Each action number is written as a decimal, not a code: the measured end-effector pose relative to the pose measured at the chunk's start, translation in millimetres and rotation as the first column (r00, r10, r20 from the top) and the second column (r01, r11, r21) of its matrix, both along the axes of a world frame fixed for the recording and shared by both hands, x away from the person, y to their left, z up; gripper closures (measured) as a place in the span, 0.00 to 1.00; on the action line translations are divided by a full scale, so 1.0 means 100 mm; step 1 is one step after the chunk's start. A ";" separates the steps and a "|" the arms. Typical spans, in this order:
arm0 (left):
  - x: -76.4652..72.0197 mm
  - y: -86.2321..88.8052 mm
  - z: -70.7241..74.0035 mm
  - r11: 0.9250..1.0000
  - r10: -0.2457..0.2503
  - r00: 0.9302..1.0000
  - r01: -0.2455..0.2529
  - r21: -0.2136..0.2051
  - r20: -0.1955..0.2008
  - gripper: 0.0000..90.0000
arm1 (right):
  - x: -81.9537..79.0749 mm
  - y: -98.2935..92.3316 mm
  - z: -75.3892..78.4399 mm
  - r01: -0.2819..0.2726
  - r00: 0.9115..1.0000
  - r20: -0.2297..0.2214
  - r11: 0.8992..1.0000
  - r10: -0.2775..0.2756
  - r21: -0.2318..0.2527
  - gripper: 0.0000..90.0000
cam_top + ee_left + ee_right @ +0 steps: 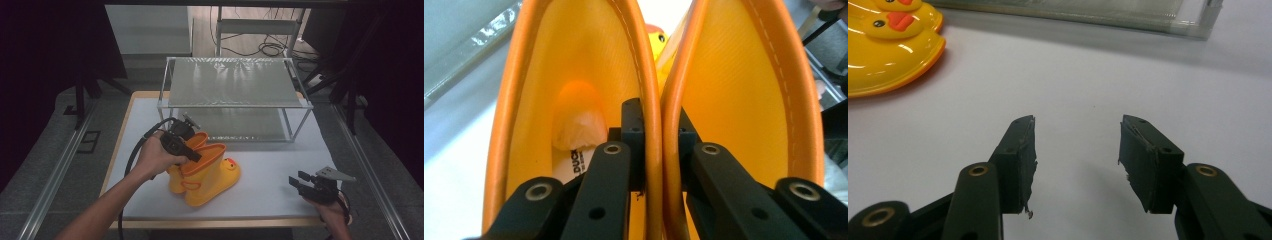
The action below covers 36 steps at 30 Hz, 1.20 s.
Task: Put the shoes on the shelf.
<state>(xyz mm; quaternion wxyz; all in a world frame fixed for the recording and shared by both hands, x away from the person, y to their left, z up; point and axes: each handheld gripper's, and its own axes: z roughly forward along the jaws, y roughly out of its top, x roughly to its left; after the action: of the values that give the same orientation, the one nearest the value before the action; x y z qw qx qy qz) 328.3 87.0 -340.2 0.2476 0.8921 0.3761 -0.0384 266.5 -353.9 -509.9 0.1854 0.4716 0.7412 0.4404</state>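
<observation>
A pair of yellow rubber boots (207, 175) with orange rims and duck faces stands side by side on the white table (280, 165). My left gripper (192, 152) reaches down into their tops. In the left gripper view one jaw is inside the left boot (574, 60) and the other inside the right boot (734, 75); my left gripper (659, 120) is shut on the two touching inner walls. My right gripper (298, 178) rests low near the table's front right, open with nothing between its fingers (1078, 145). The boots' duck toes (888, 50) show to its left.
A two-level metal wire rack (235, 82) stands at the back of the table, behind the boots. White tabletop stretches between the boots and my right gripper. Cables and frame legs lie on the floor beyond.
</observation>
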 end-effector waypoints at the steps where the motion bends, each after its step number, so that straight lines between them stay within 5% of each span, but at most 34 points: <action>1: 0.01 0.00 0.02 1.000 -0.006 1.000 0.006 -0.005 -0.005 0.92 | 0.00 0.00 0.00 0.002 1.000 0.003 1.000 -0.003 0.002 0.54; 10: 0.02 -0.03 0.12 0.999 -0.032 0.999 0.031 -0.038 -0.027 0.92 | 0.00 -0.02 0.01 0.009 1.000 0.004 1.000 -0.009 0.006 0.54; 22: 0.05 -0.07 0.67 0.995 -0.059 0.998 0.061 -0.076 0.032 0.92 | 0.01 -0.01 0.00 -0.001 1.000 -0.001 1.000 0.001 -0.005 0.54; 28: 0.06 -0.13 0.82 0.991 -0.051 0.997 0.057 -0.118 0.050 0.92 | 0.00 0.00 0.00 -0.006 1.000 -0.008 1.000 0.006 -0.002 0.54; 36: 0.11 -0.24 0.99 0.988 -0.089 0.995 0.095 -0.126 0.055 0.92 | 0.01 -0.01 0.00 -0.004 1.000 -0.005 1.000 0.004 0.001 0.54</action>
<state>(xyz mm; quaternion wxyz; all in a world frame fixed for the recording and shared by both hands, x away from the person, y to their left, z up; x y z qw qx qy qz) 339.3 62.9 -241.4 0.3114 0.8914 0.3251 -0.0519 267.1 -355.3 -510.2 0.1825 0.4714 0.7424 0.4397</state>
